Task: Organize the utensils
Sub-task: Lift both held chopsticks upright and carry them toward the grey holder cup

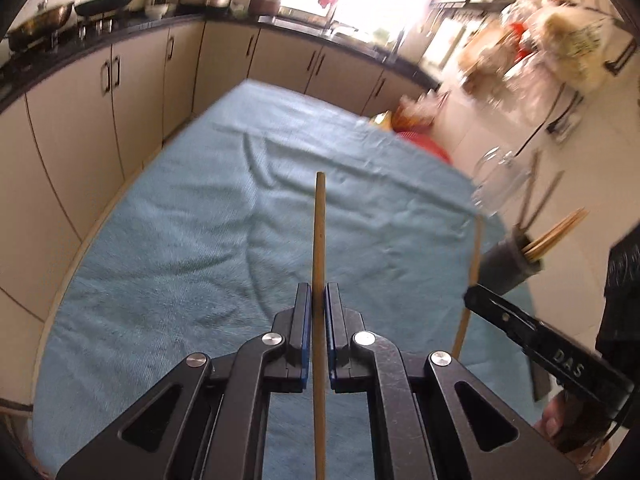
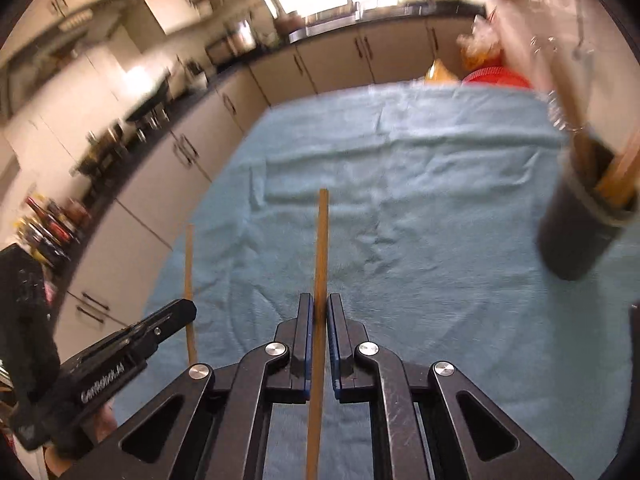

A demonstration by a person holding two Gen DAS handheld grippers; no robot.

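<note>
Chopsticks, one per tool. Left tool [image 1: 319,292] pinches a wooden chopstick [image 1: 319,220] between its blue pads, stick pointing forward above the blue cloth [image 1: 180,220] on the worktop. Right tool [image 2: 319,304] pinches a second chopstick [image 2: 321,248] likewise. Dark holder cup [image 2: 576,224] with more chopsticks stands at the cloth's right edge, blurred.

The left gripper [image 1: 319,292] is built of matte black, scuffed linkage arms with triangular cut-outs, joined by round silver screws; its fingers [image 1: 304,332] are lined with blue pads. The right gripper [image 2: 319,304] is made alike, with blue-lined fingers [image 2: 335,340]. White lettering is printed along each black handle, seen from the opposite camera. A dark, speckled sleeve [image 2: 24,300] is worn.
</note>
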